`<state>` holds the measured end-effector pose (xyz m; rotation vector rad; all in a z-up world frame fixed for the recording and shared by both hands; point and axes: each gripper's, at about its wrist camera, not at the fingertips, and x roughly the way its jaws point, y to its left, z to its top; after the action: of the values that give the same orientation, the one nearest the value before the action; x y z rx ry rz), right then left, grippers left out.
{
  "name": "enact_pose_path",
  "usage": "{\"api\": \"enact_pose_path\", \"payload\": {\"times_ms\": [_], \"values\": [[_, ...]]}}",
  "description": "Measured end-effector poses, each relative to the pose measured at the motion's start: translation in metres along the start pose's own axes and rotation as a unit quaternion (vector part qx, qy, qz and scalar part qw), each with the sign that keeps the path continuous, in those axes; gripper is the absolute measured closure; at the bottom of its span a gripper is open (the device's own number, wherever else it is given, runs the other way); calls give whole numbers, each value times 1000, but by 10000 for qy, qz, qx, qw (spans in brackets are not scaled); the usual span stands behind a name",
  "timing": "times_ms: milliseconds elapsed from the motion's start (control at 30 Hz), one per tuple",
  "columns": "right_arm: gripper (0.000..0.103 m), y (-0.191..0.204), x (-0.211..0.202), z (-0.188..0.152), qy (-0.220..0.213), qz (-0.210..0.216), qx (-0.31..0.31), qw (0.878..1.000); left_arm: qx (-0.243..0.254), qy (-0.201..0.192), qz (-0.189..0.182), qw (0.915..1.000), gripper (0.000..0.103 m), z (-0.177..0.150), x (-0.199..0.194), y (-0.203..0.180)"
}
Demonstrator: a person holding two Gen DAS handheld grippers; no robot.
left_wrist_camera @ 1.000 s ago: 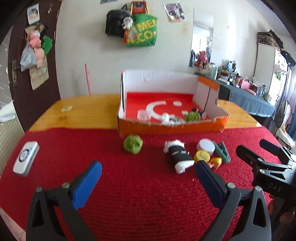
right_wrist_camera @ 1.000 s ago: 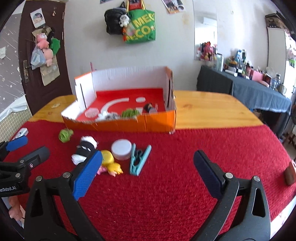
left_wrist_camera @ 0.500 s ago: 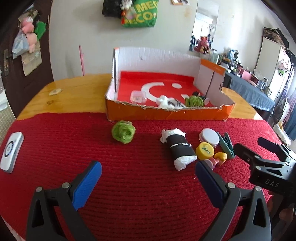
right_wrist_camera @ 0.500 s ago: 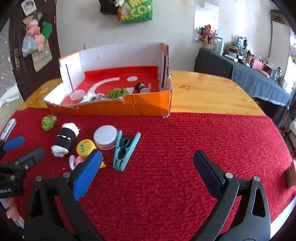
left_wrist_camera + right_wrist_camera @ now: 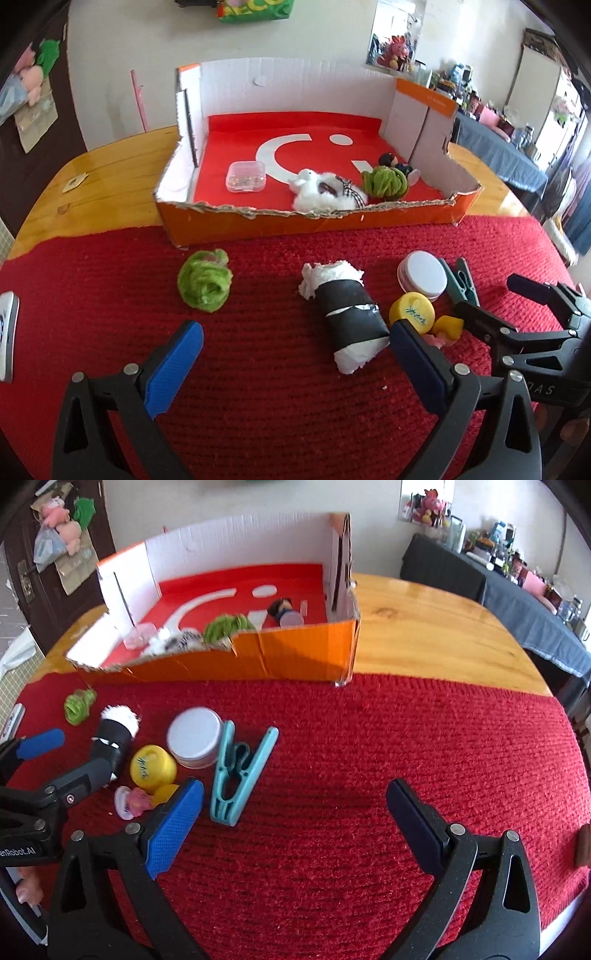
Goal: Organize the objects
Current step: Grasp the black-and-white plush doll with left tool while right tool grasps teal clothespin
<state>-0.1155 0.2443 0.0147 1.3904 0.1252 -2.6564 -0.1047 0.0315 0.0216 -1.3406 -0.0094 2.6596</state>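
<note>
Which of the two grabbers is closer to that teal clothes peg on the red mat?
Right. The right gripper hangs open just short of the teal clothes peg, its left finger almost beside it. The left gripper, also open, sits further left, near the black-and-white roll.

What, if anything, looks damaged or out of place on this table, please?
The orange cardboard box has a torn, ragged front wall, cut lower on one side. Nothing looks spilled; both grippers hang open.
</note>
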Motion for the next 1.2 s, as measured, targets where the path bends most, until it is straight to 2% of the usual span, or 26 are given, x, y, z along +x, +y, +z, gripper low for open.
{"api": "enact_pose_path", "payload": {"times_ms": [267,367,533,633,700,767,967,1133,1200], "values": [[2,-6,0,3,107,-288,-187,9994,183,24,440,9989,0,1,4,12],[2,-3,-1,6,139,-382,-430,9982,218,14,393,9990,0,4,3,14],[2,12,3,14,154,-441,-959,9943,642,-89,251,9976,2,9,2,2],[4,13,8,17,193,-312,-1029,9940,847,-106,290,9959,12,13,3,-3],[4,11,8,18,203,-133,-986,9948,1009,-182,298,9943,23,14,0,-6],[11,10,7,17,178,1,-949,9953,1075,-234,256,9936,29,15,-4,-8],[11,13,7,15,162,172,-968,9950,1200,-376,-7,9921,30,15,-18,-6],[11,9,8,14,186,474,-882,9948,1243,-344,-835,9881,30,20,-28,7],[11,7,7,13,154,536,-875,9946,1231,-285,-1025,9867,30,24,-27,12]]}}
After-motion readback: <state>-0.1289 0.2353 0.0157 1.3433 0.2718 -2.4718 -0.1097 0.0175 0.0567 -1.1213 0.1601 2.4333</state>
